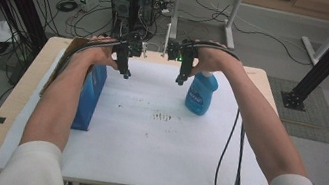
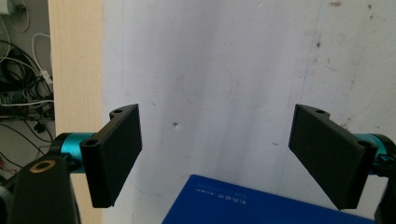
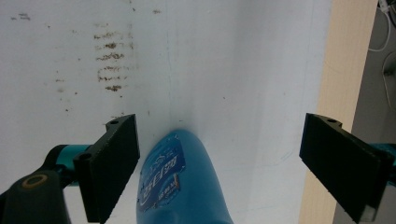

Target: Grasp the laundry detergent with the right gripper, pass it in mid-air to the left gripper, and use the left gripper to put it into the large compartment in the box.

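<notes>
A blue box (image 1: 91,95) stands upright at the left of the white sheet (image 1: 144,140). In the left gripper view its top edge, the blue box (image 2: 261,203), lies below the wide-open jaws. My left gripper (image 1: 125,73) hangs over the sheet just right of the box, open with nothing between its pads. A blue detergent bottle (image 1: 201,94) stands at the right. My right gripper (image 1: 180,80) hovers just left of the bottle's top, open. In the right gripper view the bottle (image 3: 182,186) sits between the parted jaws, apart from both pads.
Brown smudges (image 1: 162,117) mark the middle of the sheet. A flat brown cardboard piece (image 1: 64,58) lies at the table's left edge under my left forearm. Black cables (image 1: 230,159) trail off the right front. A computer tower (image 1: 134,4) stands on the floor behind the table.
</notes>
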Motion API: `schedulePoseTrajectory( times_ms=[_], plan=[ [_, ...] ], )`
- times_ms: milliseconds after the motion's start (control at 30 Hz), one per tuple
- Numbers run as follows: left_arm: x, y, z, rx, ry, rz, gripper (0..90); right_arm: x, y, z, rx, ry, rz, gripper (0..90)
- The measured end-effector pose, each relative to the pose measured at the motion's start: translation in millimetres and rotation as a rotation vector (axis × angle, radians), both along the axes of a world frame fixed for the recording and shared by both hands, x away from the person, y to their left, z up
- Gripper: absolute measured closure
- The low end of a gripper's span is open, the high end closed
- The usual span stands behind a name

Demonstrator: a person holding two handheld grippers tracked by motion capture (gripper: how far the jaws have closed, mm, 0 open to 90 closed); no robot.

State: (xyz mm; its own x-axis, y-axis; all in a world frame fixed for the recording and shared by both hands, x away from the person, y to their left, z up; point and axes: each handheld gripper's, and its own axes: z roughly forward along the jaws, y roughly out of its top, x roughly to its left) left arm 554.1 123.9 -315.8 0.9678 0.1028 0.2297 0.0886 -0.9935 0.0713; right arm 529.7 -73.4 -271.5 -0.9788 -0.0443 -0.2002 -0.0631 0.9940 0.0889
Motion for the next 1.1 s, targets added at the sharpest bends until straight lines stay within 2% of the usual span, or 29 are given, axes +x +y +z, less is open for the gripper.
schedulePoseTrajectory(
  times_ms=[67, 100, 133, 167, 233, 367, 400, 500, 600, 633, 800, 867, 967, 1000, 1100],
  plan=[
    [-1.6, 0.6, 1.7, 0.01, -0.018, 0.0, 17.3, -1.3, -0.2, 0.6, -0.006, 0.0, 0.001, 11.2],
    [-2.2, 1.7, 1.8, -0.001, -0.026, 0.0, 17.3, -2.9, -0.2, 1.2, -0.008, 0.0, -0.003, 11.2],
    [-3.0, 2.6, 2.5, -0.001, -0.023, 0.005, 17.3, -4.6, -0.1, 2.0, -0.01, -0.001, 0.005, 11.1],
    [-5.4, 4.4, 1.7, -0.03, -0.03, 0.027, 17.3, -10.6, 0.2, 4.3, -0.004, 0.008, 0.01, 11.1],
    [-6.2, 5.4, 1.4, -0.039, -0.025, 0.031, 17.3, -13.5, 0.4, 5.8, 0.0, 0.011, 0.018, 11.2],
    [-7.6, 8.5, 3.6, -0.038, -0.037, 0.036, 17.3, -28.0, -0.3, 10.5, -0.006, 0.01, 0.033, 11.1],
    [-7.3, 9.4, 4.4, -0.039, -0.028, 0.039, 17.3, -32.5, -0.9, 11.7, -0.006, 0.015, 0.037, 11.2],
    [-7.1, 11.3, 5.4, -0.051, -0.03, 0.054, 17.3, -50.1, -5.0, 18.5, 0.038, 0.011, 0.037, 11.2],
    [-7.1, 11.4, 4.2, -0.052, -0.017, 0.064, 17.3, -57.8, -8.4, 20.4, 0.06, 0.021, 0.036, 11.2],
    [-7.9, 11.0, 3.9, -0.047, -0.019, 0.063, 17.3, -66.2, -12.6, 20.0, 0.069, 0.027, 0.031, 11.2],
    [-9.4, 11.5, 3.4, -0.034, -0.015, 0.068, 17.3, -78.3, -24.3, 20.3, 0.063, 0.024, 0.051, 11.2],
    [-10.1, 12.9, 6.0, -0.039, -0.016, 0.071, 17.3, -86.4, -34.5, 20.9, 0.063, 0.015, 0.031, 11.2],
    [-10.2, 13.9, 7.7, -0.043, -0.02, 0.073, 17.3, -89.0, -40.8, 21.9, 0.069, 0.013, 0.028, 11.2],
    [-11.4, 14.6, 8.5, -0.066, -0.027, 0.089, 17.3, -94.7, -51.8, 22.8, 0.069, 0.001, -0.004, 11.2],
    [-11.9, 13.8, 9.7, -0.068, -0.028, 0.086, 17.3, -99.2, -60.5, 23.5, 0.068, -0.012, -0.028, 11.2]
  ],
)
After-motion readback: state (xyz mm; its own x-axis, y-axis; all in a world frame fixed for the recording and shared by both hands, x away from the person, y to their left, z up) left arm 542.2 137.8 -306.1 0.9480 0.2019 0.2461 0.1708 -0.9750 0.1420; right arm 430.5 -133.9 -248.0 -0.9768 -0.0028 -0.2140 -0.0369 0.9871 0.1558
